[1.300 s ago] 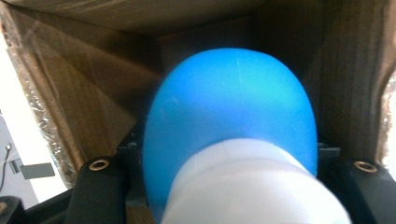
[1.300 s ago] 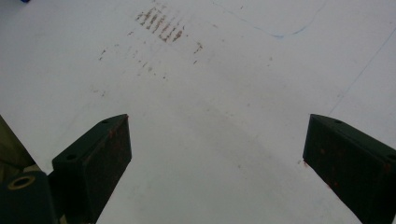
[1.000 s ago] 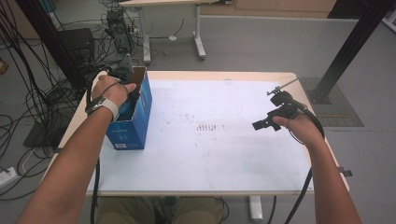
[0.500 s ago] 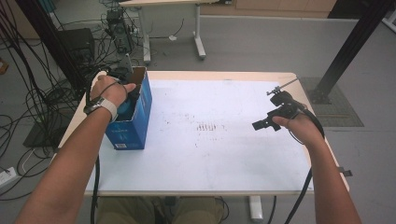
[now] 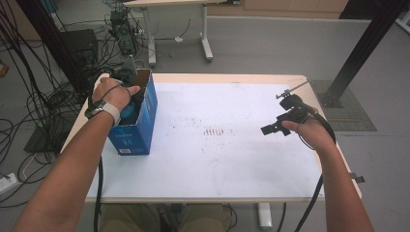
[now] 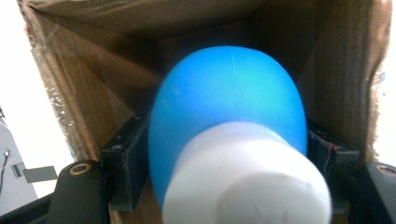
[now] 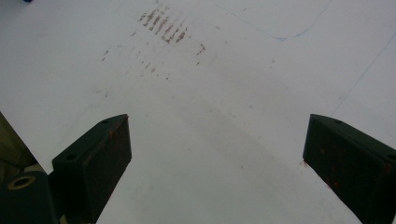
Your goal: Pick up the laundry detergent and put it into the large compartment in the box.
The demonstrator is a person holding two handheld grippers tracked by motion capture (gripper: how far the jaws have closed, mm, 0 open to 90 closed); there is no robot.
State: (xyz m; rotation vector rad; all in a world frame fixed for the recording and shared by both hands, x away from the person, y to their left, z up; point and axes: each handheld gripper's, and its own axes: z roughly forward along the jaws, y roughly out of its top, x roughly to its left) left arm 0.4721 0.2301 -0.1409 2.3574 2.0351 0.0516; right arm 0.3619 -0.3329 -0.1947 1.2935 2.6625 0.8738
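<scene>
A blue bottle with a white cap stands inside an open-topped blue cardboard box at the table's left side. My left gripper reaches down into the box, and its jaws have just been opening. Its pads flank the bottle's sides closely without squeezing it. In the high view the person's hand covers the left gripper, with a bit of the blue bottle showing under it. My right gripper hovers over the table's right side, its jaws wide open with nothing between them.
The white tabletop has faint brown scuff marks near its middle. Tangled cables and a black stand lie on the floor to the left. A black post stands beyond the right edge.
</scene>
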